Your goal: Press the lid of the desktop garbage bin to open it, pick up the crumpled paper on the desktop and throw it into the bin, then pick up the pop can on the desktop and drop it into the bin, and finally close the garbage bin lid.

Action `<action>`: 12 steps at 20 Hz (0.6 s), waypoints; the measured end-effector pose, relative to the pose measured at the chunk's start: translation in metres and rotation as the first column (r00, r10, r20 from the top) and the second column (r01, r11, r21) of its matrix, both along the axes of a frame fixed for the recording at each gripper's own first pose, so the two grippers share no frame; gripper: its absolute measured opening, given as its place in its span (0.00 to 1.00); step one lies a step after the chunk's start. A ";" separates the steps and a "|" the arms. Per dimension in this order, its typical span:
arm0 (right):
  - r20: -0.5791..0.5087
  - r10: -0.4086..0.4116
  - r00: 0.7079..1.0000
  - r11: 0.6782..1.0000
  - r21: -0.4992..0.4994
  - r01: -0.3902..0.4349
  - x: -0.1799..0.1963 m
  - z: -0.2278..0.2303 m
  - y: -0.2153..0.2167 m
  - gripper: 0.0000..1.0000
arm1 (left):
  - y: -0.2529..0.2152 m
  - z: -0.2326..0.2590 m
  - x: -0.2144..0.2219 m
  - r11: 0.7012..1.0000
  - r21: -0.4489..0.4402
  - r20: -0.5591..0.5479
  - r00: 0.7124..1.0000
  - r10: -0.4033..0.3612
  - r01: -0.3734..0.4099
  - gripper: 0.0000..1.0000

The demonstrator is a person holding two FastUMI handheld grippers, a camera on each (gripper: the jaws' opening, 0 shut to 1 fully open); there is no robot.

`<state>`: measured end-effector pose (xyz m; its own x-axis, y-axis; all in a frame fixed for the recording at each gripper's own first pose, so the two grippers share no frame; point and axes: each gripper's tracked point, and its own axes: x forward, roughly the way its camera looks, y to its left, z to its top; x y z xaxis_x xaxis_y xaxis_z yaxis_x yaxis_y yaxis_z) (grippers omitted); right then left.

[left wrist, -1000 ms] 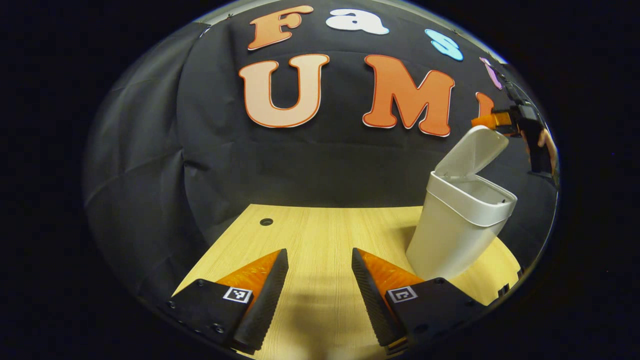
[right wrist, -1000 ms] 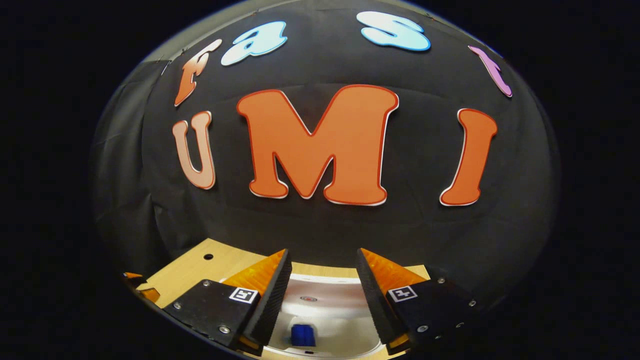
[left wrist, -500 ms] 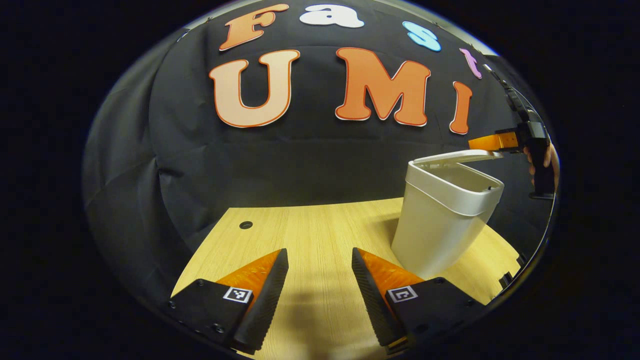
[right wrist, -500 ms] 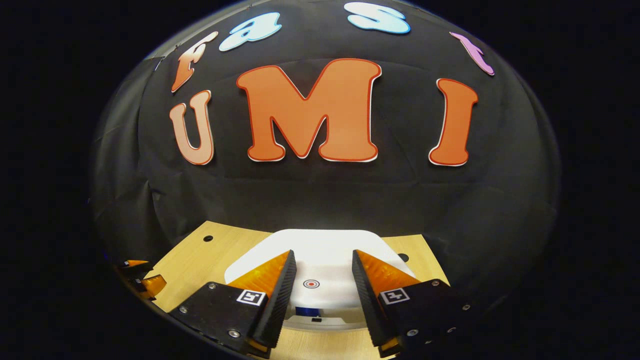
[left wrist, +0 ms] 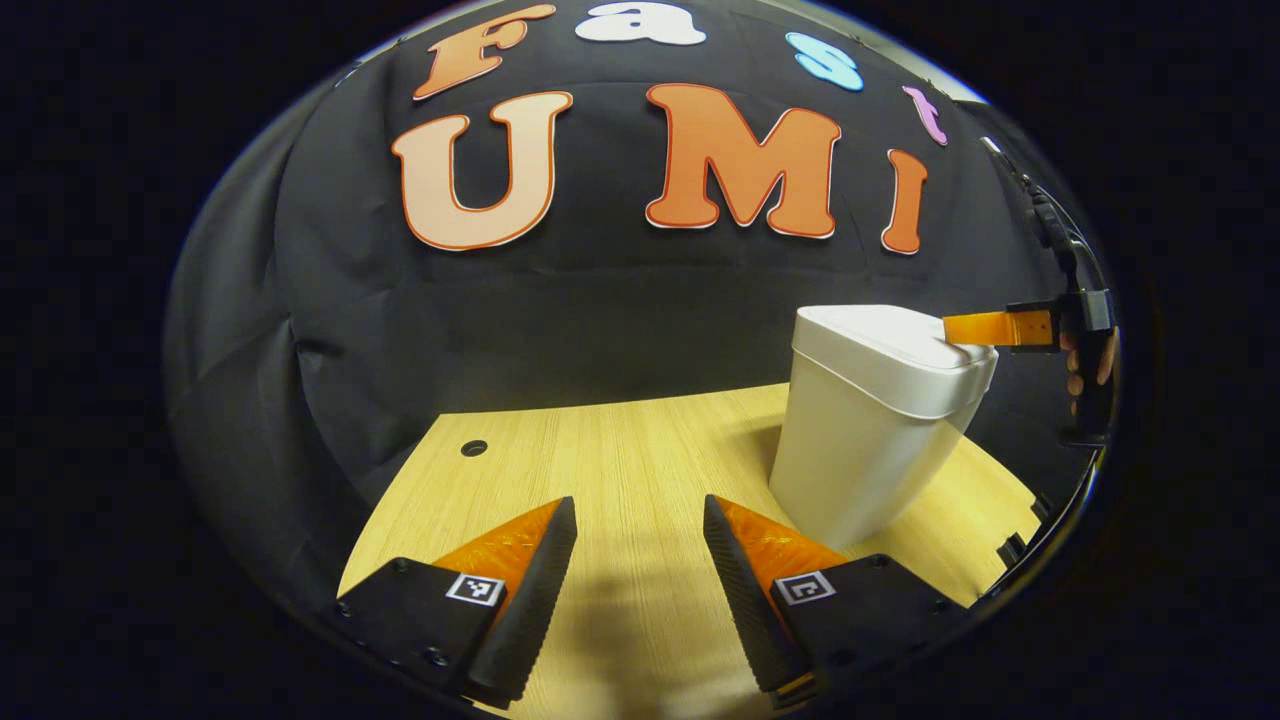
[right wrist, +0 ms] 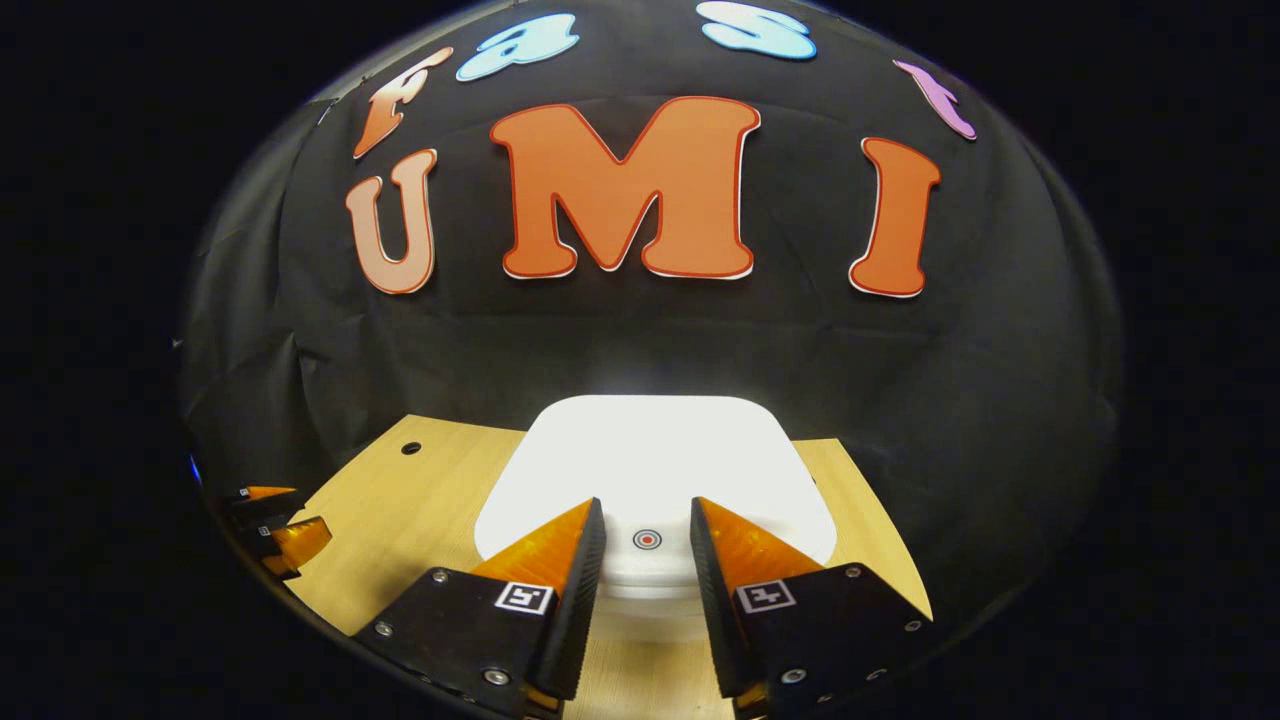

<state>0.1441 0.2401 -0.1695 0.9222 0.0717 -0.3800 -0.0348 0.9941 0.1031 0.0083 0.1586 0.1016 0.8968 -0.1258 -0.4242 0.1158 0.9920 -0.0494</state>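
Note:
The white desktop bin [left wrist: 860,450] stands on the right of the wooden table [left wrist: 600,470] with its lid [left wrist: 880,340] down flat. My right gripper [left wrist: 965,328], held by a hand, rests its fingertips on the lid's near edge. In the right gripper view the lid [right wrist: 650,460] lies just under the right gripper [right wrist: 646,505], whose fingers stand a little apart on either side of a red target mark [right wrist: 647,539]. My left gripper [left wrist: 638,505] hovers open over bare table, left of the bin, with nothing between its fingers.
A round cable hole [left wrist: 474,448] sits in the table's far left corner. The black cloth wall closes in behind the table. The left gripper [right wrist: 275,525] shows low at the left edge of the right gripper view.
The bin lid swung from raised to fully down as the right gripper came down onto it. The right gripper's fingers narrowed slightly. The left gripper stayed open, its view shifting a little.

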 end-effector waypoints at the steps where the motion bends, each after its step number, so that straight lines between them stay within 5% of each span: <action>1: 0.000 -0.008 1.000 1.000 0.004 0.008 0.000 -0.001 0.000 0.52 | -0.002 -0.002 -0.001 1.000 -0.002 -0.004 1.000 -0.007 0.007 0.83; 12: 0.050 -0.054 0.997 0.999 -0.007 0.054 -0.004 0.002 0.003 0.46 | -0.006 0.020 0.004 0.999 0.008 0.043 0.998 -0.045 0.045 0.83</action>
<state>0.1401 0.2427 -0.1671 0.9423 0.0182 -0.3343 0.0142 0.9954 0.0943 0.0127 0.1527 0.1215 0.9077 -0.1634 -0.3866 0.1622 0.9861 -0.0360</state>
